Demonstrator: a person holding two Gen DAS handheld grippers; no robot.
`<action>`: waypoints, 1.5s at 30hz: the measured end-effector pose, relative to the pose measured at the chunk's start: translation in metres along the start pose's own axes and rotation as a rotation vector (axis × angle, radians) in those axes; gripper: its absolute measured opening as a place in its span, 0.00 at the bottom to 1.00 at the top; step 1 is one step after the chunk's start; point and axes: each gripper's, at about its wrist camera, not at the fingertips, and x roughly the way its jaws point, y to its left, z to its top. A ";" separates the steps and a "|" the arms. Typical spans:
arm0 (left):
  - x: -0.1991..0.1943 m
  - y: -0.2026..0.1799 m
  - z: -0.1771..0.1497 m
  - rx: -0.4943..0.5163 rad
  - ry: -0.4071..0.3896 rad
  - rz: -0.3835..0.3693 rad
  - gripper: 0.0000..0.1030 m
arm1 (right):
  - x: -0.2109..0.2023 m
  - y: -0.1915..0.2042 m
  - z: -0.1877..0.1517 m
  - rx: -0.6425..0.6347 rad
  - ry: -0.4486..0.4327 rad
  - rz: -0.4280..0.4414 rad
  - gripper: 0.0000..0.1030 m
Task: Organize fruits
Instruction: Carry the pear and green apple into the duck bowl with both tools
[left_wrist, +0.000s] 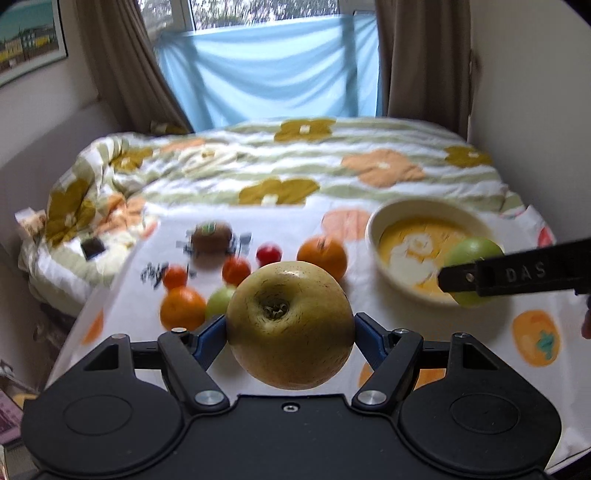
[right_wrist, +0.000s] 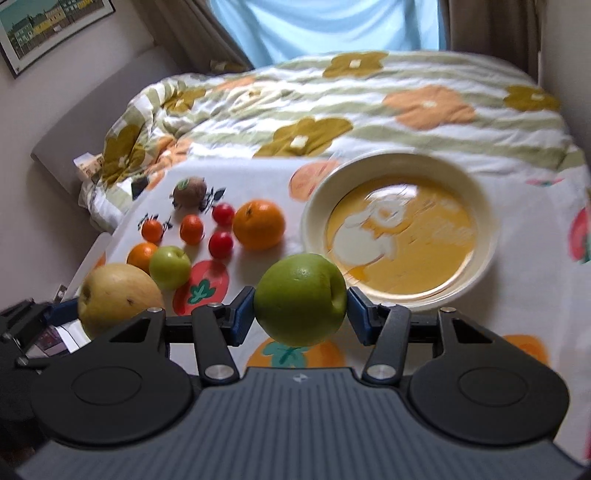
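Observation:
My left gripper (left_wrist: 290, 332) is shut on a large yellow-brown pear (left_wrist: 290, 317), held in the air above the fruit-print tablecloth. My right gripper (right_wrist: 300, 306) is shut on a green apple (right_wrist: 300, 295), its blue pads pressing both sides, just in front of the cream bowl (right_wrist: 484, 206) with a yellow inside. In the left wrist view that apple (left_wrist: 474, 251) hangs over the near rim of the bowl (left_wrist: 380, 225). Loose on the cloth lie a big orange (right_wrist: 259, 224), a smaller green apple (right_wrist: 170, 266), a kiwi (right_wrist: 190, 191), two red cherry tomatoes (right_wrist: 221, 243) and small tangerines (right_wrist: 192, 229).
The table stands against a bed with a flowered duvet (right_wrist: 406, 110). Behind it are brown curtains and a blue cloth over the window (left_wrist: 273, 74). The table's left edge (right_wrist: 92, 254) drops off beside the loose fruit. A framed picture (right_wrist: 48, 22) hangs on the left wall.

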 end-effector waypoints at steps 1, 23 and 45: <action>-0.004 -0.003 0.005 0.002 -0.013 -0.005 0.75 | -0.008 -0.004 0.003 -0.003 -0.013 -0.007 0.66; 0.076 -0.073 0.110 0.247 -0.091 -0.259 0.75 | -0.033 -0.085 0.054 0.134 -0.129 -0.254 0.66; 0.212 -0.144 0.102 0.467 0.079 -0.352 0.76 | 0.025 -0.139 0.062 0.322 -0.061 -0.384 0.66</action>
